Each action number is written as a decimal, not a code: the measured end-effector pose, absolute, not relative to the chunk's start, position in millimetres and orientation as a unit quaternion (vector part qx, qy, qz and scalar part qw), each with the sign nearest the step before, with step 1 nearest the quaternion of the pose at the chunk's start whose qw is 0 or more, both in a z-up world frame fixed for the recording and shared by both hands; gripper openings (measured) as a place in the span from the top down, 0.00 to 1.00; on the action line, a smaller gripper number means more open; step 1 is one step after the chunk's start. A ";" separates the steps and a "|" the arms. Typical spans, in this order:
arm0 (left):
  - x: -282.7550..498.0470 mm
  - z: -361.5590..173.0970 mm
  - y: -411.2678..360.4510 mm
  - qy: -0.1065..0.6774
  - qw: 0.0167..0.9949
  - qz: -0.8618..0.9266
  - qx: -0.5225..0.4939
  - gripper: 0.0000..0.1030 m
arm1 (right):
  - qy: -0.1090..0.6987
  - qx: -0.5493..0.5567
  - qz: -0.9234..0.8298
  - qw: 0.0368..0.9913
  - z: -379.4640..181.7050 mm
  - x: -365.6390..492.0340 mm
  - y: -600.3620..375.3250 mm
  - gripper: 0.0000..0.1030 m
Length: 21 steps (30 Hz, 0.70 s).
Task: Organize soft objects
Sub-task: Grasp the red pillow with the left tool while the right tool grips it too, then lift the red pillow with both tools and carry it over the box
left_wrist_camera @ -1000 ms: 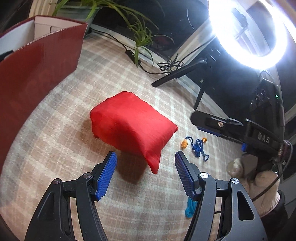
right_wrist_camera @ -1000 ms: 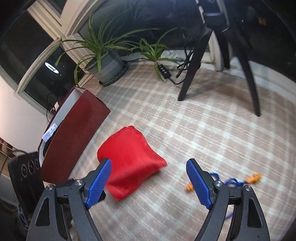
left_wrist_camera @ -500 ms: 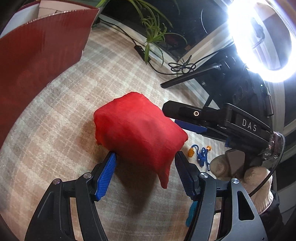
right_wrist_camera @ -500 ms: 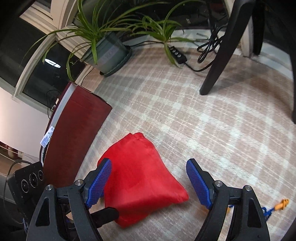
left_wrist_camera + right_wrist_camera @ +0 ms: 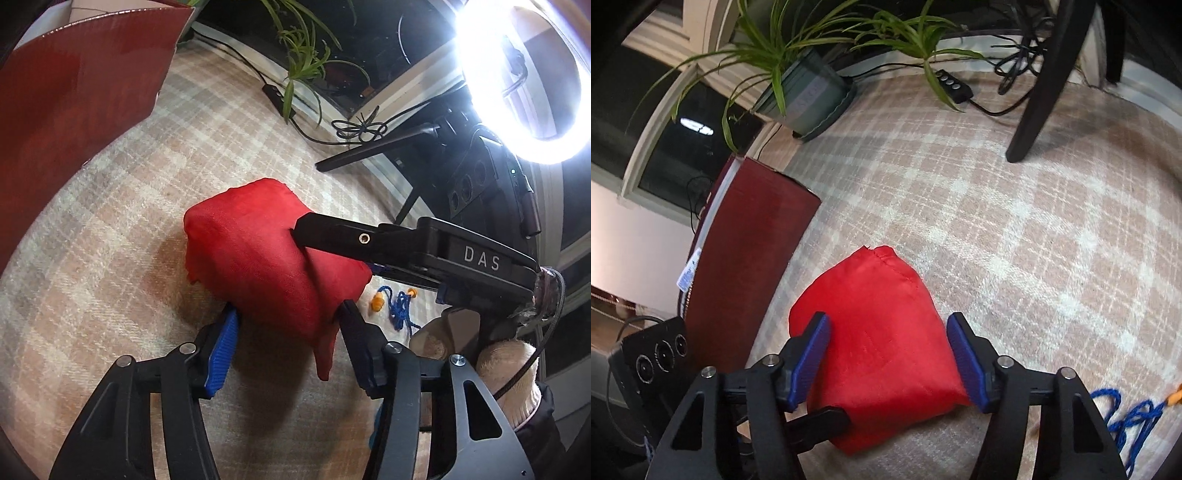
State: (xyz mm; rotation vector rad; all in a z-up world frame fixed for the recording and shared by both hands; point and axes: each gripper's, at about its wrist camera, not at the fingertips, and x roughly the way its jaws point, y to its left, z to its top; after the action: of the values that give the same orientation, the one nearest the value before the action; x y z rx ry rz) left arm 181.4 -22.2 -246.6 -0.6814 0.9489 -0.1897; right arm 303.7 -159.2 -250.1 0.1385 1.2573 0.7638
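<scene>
The red box [image 5: 74,103] stands at the left edge of the plaid rug [image 5: 147,206], likely the place for soft things. The red cushion [image 5: 266,258] lies mid-rug, near the box but apart from it. It looks light, squashy and slick-skinned, so it should dent under the pads and may slide; taking it across the plump middle from two sides seems safest. Both tools have just been closing on it. The left tool [image 5: 288,328] pinches its near corner, the cloth bulging over the pads. The right tool [image 5: 888,354] straddles the body, pads pressed against both flanks. A blue cord [image 5: 400,310] lies just beside the cushion
</scene>
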 end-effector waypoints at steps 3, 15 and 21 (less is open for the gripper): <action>178.8 -242.4 -22.4 0.444 0.832 -0.093 -0.319 0.50 | 0.573 0.064 0.351 0.738 -248.2 295.6 -159.6 0.42; 147.6 -212.9 -22.7 0.420 0.847 -0.109 -0.308 0.51 | 0.550 0.073 0.357 0.751 -217.6 252.3 -160.5 0.42; 124.5 -187.6 -20.9 0.400 0.857 -0.119 -0.302 0.51 | 0.532 0.070 0.362 0.762 -191.7 224.9 -155.2 0.42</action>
State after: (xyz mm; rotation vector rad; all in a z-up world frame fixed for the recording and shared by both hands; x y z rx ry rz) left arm 124.5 -20.9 -187.6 -0.6343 0.8394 -0.2492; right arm 224.9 -155.2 -191.7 0.1530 1.1581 0.7879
